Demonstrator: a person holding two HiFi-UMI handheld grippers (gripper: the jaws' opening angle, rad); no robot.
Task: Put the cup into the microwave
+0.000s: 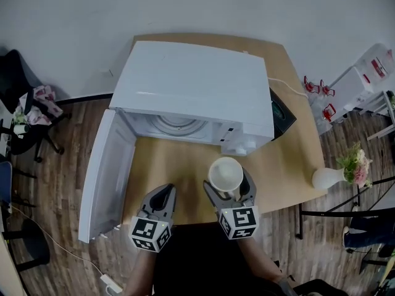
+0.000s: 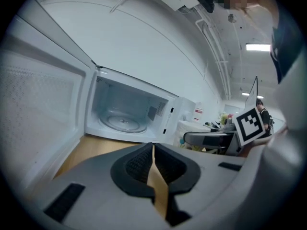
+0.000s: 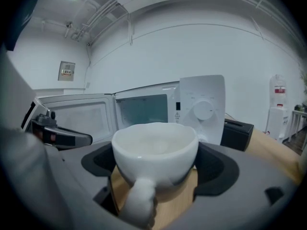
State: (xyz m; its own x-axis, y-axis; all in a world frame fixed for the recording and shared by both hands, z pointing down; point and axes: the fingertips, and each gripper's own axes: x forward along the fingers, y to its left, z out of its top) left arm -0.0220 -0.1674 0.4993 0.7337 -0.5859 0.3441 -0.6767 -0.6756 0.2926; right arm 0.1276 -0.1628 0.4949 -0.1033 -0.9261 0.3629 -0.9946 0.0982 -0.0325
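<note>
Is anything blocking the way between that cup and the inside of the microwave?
Nothing visible. The microwave has its door swung open, the cavity holds only its turntable, and bare table lies between the opening and the cup held in the right claw.

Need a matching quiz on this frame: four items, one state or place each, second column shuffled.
1. cup
2. microwave door
3. left claw
4. vase

A. swung open
B. at the right edge of the table
C. held by the right claw
D. shut, nothing in it

Pairs: 1-C, 2-A, 3-D, 4-B
</note>
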